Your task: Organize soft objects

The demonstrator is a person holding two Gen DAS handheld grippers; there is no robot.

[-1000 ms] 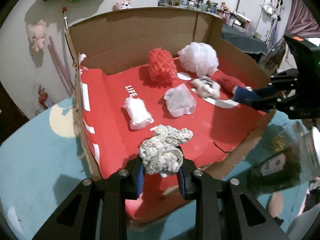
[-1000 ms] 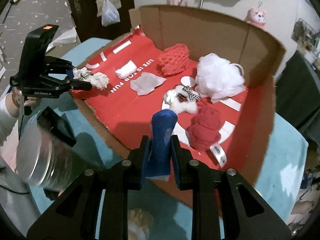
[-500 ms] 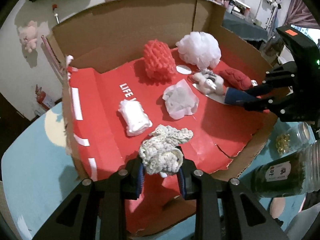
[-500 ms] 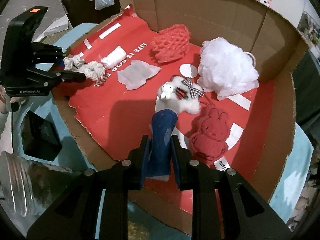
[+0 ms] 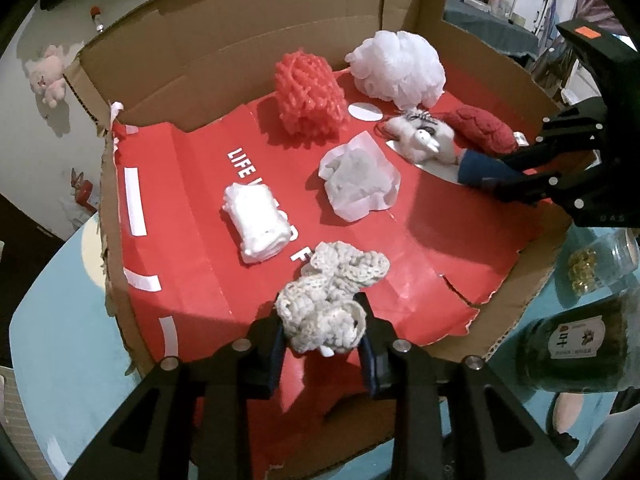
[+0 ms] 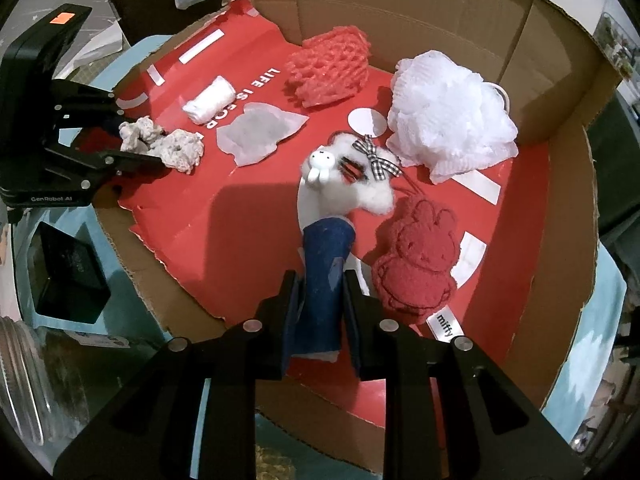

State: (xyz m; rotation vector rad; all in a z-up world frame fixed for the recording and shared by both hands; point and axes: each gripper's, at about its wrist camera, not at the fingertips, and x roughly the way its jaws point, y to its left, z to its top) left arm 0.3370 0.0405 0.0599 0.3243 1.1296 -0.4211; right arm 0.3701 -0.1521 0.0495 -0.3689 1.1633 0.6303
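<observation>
Bottom centre of the left wrist view, the left gripper (image 5: 322, 336) has a cream crocheted piece (image 5: 330, 306) between its jaws. They've just been easing open, though the yarn looks like it's touching both pads, so probably mid-release onto the near edge of the red-lined cardboard box (image 5: 192, 280). In the right wrist view, the right gripper (image 6: 320, 298) is clamped tight on a blue felt roll (image 6: 325, 276), tipped down over the box's lower edge, presumably to drop it in too. Further in sit a red bunny plush (image 6: 418, 266) and white fluffy toy (image 6: 360, 184). Farthest back, by the wall, are a red mesh pouf (image 6: 330, 66) and white bath pouf (image 6: 450, 114).
</observation>
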